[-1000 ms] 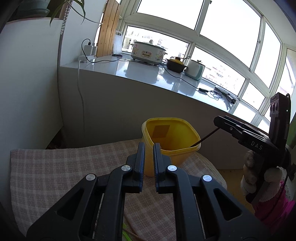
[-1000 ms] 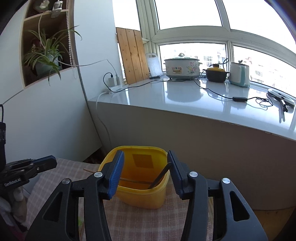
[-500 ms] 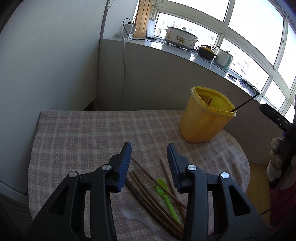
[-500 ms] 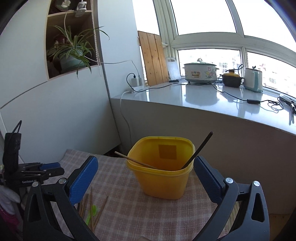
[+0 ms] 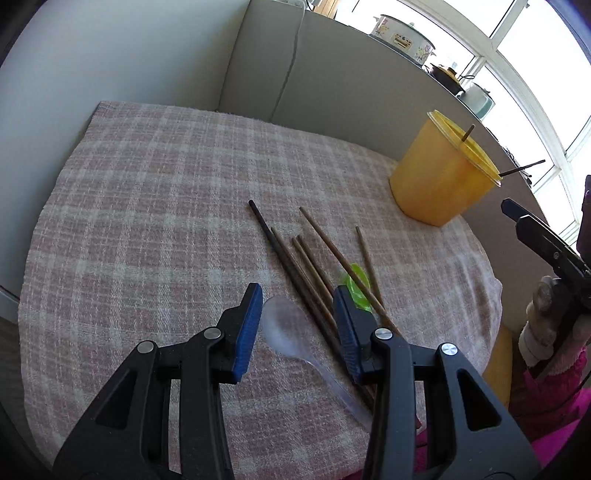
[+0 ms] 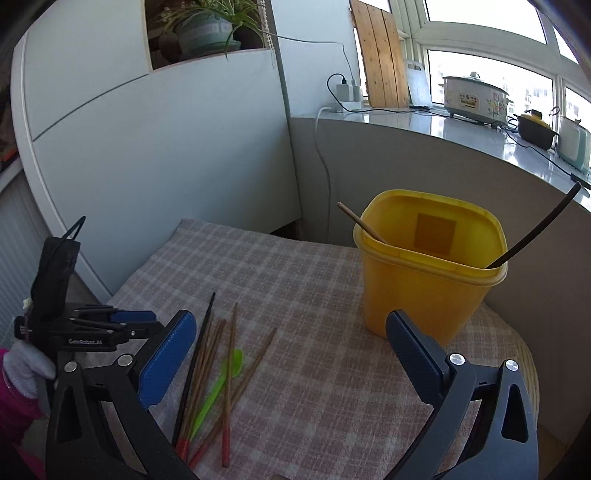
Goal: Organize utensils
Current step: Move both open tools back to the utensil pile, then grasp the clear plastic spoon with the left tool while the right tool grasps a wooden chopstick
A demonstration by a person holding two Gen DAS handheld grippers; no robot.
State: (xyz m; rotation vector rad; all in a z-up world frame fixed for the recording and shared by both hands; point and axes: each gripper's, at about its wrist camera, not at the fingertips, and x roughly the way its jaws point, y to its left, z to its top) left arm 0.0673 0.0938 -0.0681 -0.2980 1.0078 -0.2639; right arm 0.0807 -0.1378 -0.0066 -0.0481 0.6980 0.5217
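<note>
Several brown chopsticks (image 5: 310, 258) lie in a loose bundle on the checked cloth, with a green spoon (image 5: 358, 282) among them and a clear plastic spoon (image 5: 291, 332) beside them. My left gripper (image 5: 297, 306) is open just above the clear spoon's bowl and the chopstick ends. A yellow tub (image 5: 441, 177) at the far right holds two chopsticks. In the right wrist view the chopsticks (image 6: 210, 365) and green spoon (image 6: 218, 384) lie lower left; my right gripper (image 6: 291, 354) is wide open and empty, near the yellow tub (image 6: 428, 273).
The checked cloth (image 5: 155, 206) covers a small round table against a grey wall. A white counter (image 6: 443, 125) behind it carries a cooker, a pot and cables. A potted plant (image 6: 207, 26) sits in a wall niche.
My left gripper opened, swung down and left from the tub, and now hovers low over the utensils. My right gripper opened wide and pulled back from the tub.
</note>
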